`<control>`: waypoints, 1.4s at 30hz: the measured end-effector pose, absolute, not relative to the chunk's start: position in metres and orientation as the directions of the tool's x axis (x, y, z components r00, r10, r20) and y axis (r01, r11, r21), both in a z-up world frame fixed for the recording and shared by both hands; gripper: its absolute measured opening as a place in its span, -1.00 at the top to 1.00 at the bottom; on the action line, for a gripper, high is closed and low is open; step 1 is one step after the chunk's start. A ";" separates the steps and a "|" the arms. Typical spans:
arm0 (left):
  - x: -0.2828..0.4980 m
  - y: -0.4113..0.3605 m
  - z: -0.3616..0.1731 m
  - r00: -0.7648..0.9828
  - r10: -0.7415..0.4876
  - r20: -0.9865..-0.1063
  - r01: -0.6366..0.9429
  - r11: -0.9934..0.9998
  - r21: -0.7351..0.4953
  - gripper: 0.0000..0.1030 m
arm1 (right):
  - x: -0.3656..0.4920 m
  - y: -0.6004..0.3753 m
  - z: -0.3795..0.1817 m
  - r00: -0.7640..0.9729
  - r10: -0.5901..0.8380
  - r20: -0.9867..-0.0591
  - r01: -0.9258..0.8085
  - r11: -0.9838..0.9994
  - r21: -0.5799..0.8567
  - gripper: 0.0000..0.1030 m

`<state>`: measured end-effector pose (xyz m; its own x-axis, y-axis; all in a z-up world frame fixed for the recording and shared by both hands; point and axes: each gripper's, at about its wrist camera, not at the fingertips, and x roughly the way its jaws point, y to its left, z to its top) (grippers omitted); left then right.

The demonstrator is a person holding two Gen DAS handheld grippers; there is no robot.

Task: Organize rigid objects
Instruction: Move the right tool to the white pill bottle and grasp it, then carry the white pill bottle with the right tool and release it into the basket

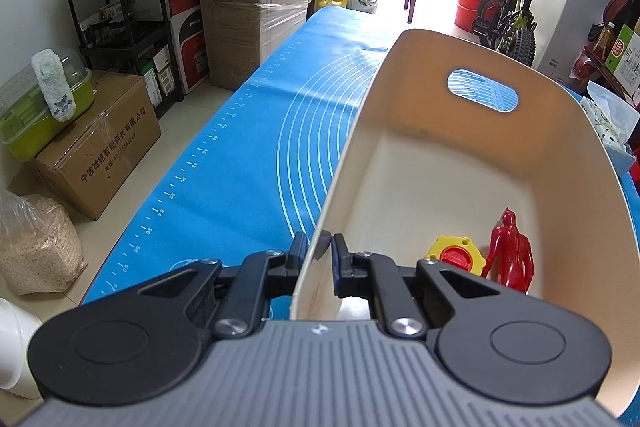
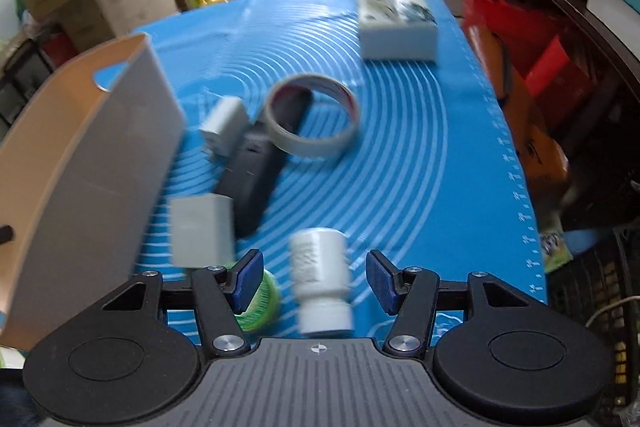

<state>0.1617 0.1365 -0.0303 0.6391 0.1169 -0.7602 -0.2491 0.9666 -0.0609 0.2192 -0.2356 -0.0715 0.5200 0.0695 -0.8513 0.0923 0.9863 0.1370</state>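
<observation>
I see the blue mat (image 2: 420,155) covering the table, with the beige bin (image 1: 400,75) on its left side. My left gripper (image 1: 320,255) pinches the bin's near wall; inside, at the near right corner, are a red figure (image 1: 510,255) and a yellow-red disc (image 1: 456,257). My right gripper (image 2: 316,279) hangs spread around a white bottle (image 2: 320,283) near the mat's near edge, pads not touching it. Mid-mat lie a tape ring (image 2: 312,115), a black remote (image 2: 256,179), two grey blocks; all blurred.

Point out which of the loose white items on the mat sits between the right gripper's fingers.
The white bottle, lying on the mat; both white blocks lie nearer the bin.
</observation>
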 end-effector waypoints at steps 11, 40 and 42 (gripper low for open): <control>0.162 0.136 -0.030 0.639 0.117 -0.760 -0.249 0.967 -0.061 0.73 | 0.229 -0.236 -0.089 0.485 0.046 -0.873 0.104 0.989 0.110 -0.13; 0.162 0.136 -0.031 0.640 0.116 -0.759 -0.248 0.967 -0.061 0.73 | 0.220 -0.185 0.004 0.723 0.084 -0.686 -0.001 0.993 0.122 0.14; 0.163 0.135 -0.030 0.641 0.115 -0.759 -0.246 0.967 -0.061 0.73 | 0.223 -0.173 0.014 0.733 0.112 -0.671 -0.026 0.990 0.138 0.14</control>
